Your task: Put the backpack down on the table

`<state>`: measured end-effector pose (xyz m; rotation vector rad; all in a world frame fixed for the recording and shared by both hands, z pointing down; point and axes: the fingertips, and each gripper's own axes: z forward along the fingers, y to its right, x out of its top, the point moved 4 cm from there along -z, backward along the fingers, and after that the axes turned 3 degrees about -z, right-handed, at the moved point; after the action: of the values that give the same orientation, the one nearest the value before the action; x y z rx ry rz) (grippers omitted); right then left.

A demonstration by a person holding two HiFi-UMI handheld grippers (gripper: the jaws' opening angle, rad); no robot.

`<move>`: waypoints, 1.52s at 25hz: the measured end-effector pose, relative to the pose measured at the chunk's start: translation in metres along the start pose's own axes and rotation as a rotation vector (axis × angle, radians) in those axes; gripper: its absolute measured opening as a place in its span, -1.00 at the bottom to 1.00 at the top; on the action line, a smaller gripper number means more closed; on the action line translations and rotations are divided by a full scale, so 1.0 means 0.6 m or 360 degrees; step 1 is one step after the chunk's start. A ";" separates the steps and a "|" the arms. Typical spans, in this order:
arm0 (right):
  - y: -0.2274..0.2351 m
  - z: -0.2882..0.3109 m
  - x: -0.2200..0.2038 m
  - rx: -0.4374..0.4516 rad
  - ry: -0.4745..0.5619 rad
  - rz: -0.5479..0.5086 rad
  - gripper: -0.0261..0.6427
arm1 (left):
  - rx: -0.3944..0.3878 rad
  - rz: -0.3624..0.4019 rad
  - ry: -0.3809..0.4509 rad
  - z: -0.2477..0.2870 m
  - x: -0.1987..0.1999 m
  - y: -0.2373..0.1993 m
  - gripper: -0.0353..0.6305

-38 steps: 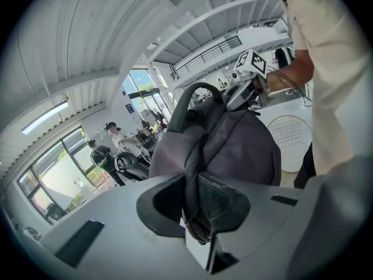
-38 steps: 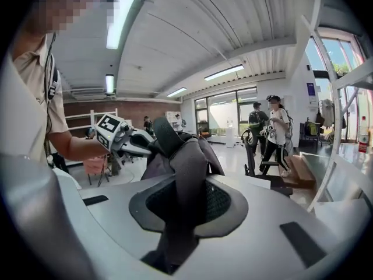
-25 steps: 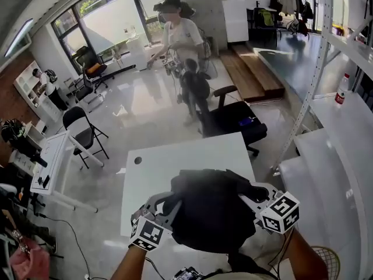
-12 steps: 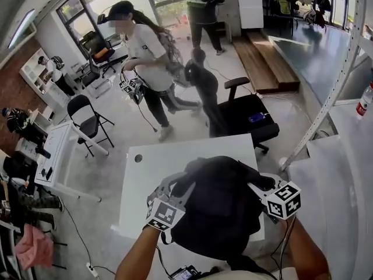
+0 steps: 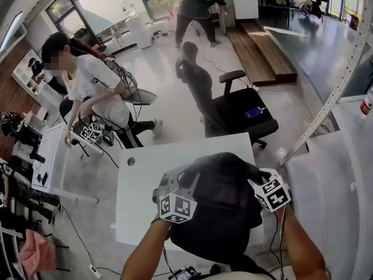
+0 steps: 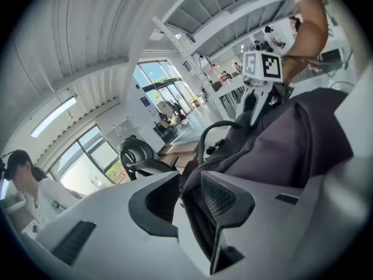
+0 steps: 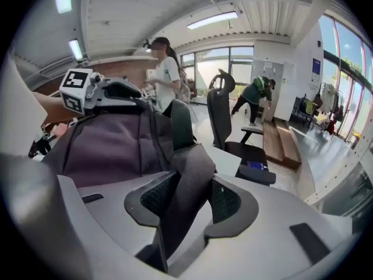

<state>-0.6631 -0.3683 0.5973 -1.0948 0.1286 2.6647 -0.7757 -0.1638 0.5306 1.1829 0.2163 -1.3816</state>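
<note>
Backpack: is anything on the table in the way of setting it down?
Nothing visible. The white table around the backpack is bare except a small hole near its far left corner; under the backpack is hidden.

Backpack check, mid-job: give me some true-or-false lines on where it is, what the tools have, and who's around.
The left tool and the right tool are on opposite sides of the backpack. True; both tools' jaws are opening, with backpack fabric between the left's.
The backpack is on the floor. False: it is over the near end of the white table.
The right tool has nothing between its jaws. False: a strap runs between them.
An office chair stands beyond the table. True.
Nobody else is in view. False: a person in a white shirt is left of the table.
</note>
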 end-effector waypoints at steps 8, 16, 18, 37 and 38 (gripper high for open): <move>0.001 0.007 0.025 -0.0322 -0.0184 -0.0381 -0.31 | -0.0118 0.0087 -0.0096 0.045 -0.046 0.067 -0.69; -0.035 0.012 0.023 -0.0439 -0.0101 -0.0443 -0.38 | -0.0108 -0.0094 -0.0072 0.013 -0.058 0.068 -0.70; -0.047 0.003 0.035 -0.0456 -0.0054 -0.0469 -0.38 | -0.0111 -0.0090 -0.0061 -0.001 -0.060 0.072 -0.70; -0.262 -0.205 0.095 -0.0518 0.0369 -0.0725 -0.85 | -0.0005 -0.0092 0.0312 -0.277 0.066 0.089 -0.77; -0.276 -0.220 0.096 -0.0514 0.0386 -0.0735 -0.85 | -0.0001 -0.0089 0.0333 -0.297 0.073 0.093 -0.77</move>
<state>-0.5682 -0.2206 0.4656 -1.3473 -0.4690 2.1781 -0.6289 -0.0736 0.4459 1.3303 0.4003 -1.3050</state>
